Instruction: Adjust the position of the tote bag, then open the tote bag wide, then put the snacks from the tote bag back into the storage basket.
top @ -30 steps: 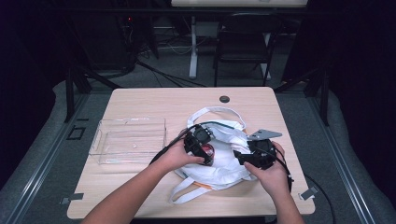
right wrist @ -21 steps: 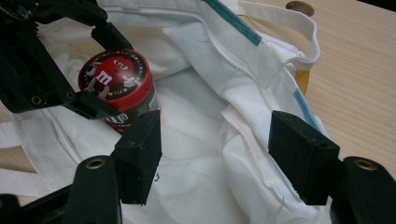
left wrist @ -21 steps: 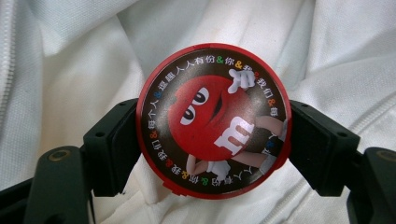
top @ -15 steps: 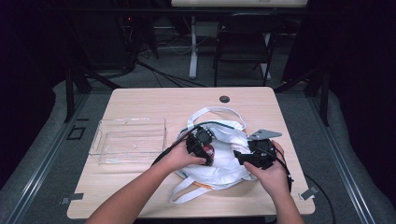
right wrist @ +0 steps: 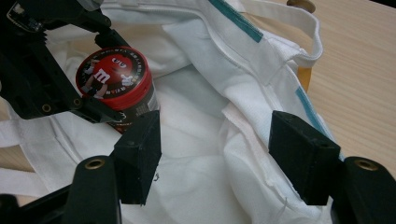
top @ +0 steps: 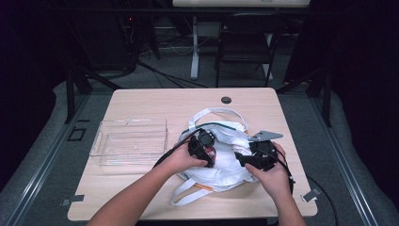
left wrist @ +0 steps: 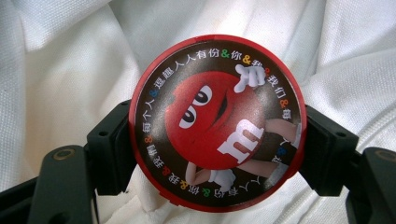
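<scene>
A round red candy jar [left wrist: 219, 121] with a cartoon lid is clamped by its sides in my left gripper [left wrist: 219, 151], which is shut on it. The jar hangs just over a crumpled white tote bag [top: 221, 172] with teal trim in the middle right of the table. In the high view my left gripper [top: 203, 149] holds the jar [top: 211, 153] above the bag's centre. My right gripper [right wrist: 222, 156] is open, its jaws either side of a fold of the bag [right wrist: 224, 70] near its open edge. The jar [right wrist: 119, 79] sits to its upper left.
A clear plastic tray [top: 131, 141] stands on the left half of the wooden table [top: 155, 106]. A small black round cap [top: 226, 100] lies near the far edge. The bag's handles [top: 188, 193] trail toward the front edge. Chairs and cables stand beyond the table.
</scene>
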